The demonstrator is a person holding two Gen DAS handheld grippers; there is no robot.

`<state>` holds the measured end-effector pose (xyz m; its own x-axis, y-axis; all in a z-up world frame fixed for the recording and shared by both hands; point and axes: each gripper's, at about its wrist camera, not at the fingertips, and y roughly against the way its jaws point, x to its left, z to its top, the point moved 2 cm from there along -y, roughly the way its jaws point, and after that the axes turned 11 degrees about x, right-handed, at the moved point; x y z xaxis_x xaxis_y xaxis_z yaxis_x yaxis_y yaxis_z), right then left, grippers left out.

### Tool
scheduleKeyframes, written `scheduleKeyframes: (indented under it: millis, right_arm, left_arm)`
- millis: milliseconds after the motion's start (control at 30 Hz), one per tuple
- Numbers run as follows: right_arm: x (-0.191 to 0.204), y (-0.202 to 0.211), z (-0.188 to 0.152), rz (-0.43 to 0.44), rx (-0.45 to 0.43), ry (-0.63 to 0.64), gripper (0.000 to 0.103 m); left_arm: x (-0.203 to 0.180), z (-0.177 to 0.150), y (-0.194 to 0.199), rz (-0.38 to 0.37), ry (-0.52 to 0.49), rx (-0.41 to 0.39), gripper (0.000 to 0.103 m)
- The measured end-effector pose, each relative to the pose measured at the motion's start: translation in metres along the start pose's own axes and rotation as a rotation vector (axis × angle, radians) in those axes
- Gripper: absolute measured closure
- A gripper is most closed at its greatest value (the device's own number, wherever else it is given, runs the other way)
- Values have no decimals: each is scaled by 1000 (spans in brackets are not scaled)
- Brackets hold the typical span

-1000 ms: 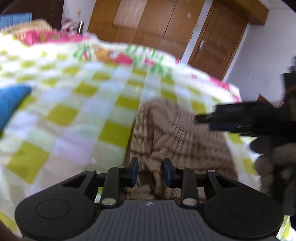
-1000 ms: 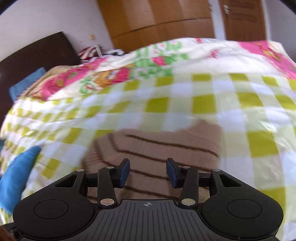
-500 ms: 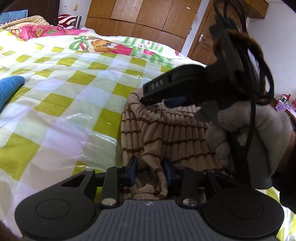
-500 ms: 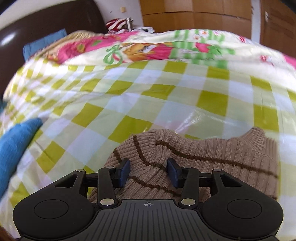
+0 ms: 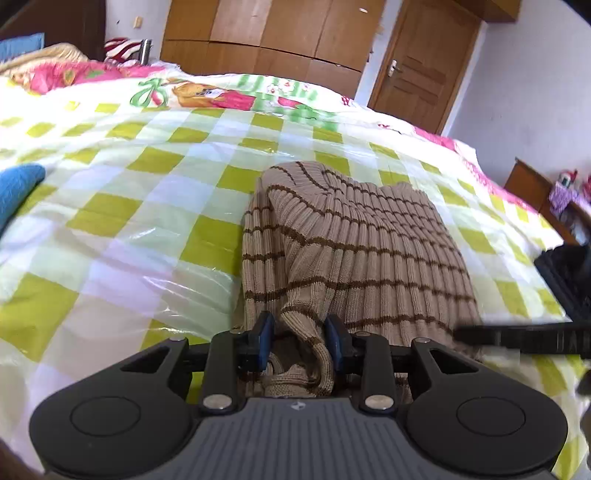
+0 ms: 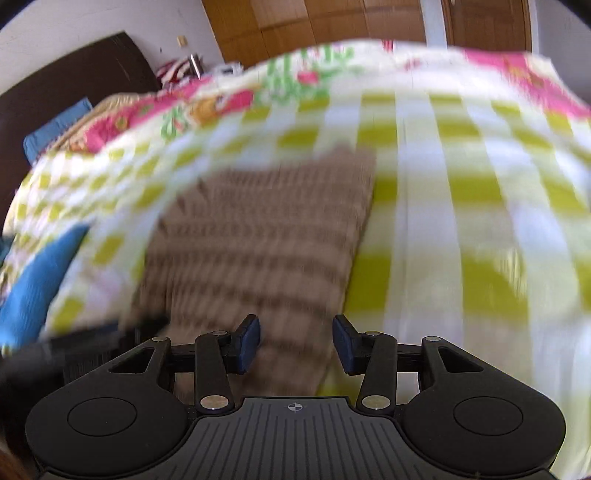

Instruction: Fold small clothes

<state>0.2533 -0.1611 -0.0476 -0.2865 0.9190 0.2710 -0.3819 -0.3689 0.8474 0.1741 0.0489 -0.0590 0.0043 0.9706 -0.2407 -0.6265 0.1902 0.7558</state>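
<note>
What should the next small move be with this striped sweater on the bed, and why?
Probably bring the right tool down onto the near right edge of the sweater and close. The left tool already pinches a bunched fold at the near edge, while the right tool's jaws stand open over the knit with nothing gripped. The sweater lies partly folded on the checked bedcover, so a second grip looks needed.

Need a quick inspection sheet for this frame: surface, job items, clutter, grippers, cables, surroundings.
Surface: bed under a green-checked cover with a glossy sheen.
Job's things: brown striped knit garment, partly folded, lying on the bed.
Clutter: blue cloth at the left edge.
Grippers: left gripper has a bunched knit fold between its pads; right gripper open above the garment, view blurred.
Cables: nothing seen.
Surroundings: wooden wardrobe, door, dark headboard.
</note>
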Motion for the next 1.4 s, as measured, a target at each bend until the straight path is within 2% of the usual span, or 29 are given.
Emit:
scheduleKeyframes:
  millis: [67,200,333,400,500,533,600,667,833,1067,1133,1233,1300,1400]
  right_arm:
    - [-3,2,-9,0,20,-12,60]
    - [-10,22,-16,60,-41,-62,59]
    - [-13,4,-13,108,-13,-93,55]
    - [-15,-11,-13,156,22,-140,55]
    - [-13,-16,-16,162,24,-147,54]
    - [-14,-15,-18,175,27,-147,55]
    - [-16,-15,-21,177,59,-131,73]
    - [-16,-12,-24,165,88,-105,83]
    - [-13,5,-36,167,121,-78,87]
    - [-17,34,-60,152,149,-45,87]
    - [-21,48,-60,136,121,-49,87]
    - [-26,66,-55,69,64,-36,80]
    - [-29,76,-50,28,19,-38,80]
    - [-32,80,-34,23,-40,-47,80]
  left_arm:
    - [-1,2,5,11,-5,9,57]
    - [-4,4,36,16,-10,-44,57]
    - [-16,17,44,16,-62,-75,57]
    - [-21,21,34,5,-82,-59,57]
    - [-21,16,9,4,-98,12,56]
    - [-19,13,1,19,-106,35,56]
    - [-15,6,-2,21,-98,46,55]
    - [-14,1,4,15,-88,52,55]
    - [-21,-19,18,24,-148,80,54]
    - [-27,-38,51,-45,-130,119,55]
    - [-31,-36,65,-45,-144,95,55]
    - [-40,-18,79,-31,-189,17,55]
    - [-44,0,78,-35,-194,-34,54]
    - [-48,32,64,-45,-177,-77,54]
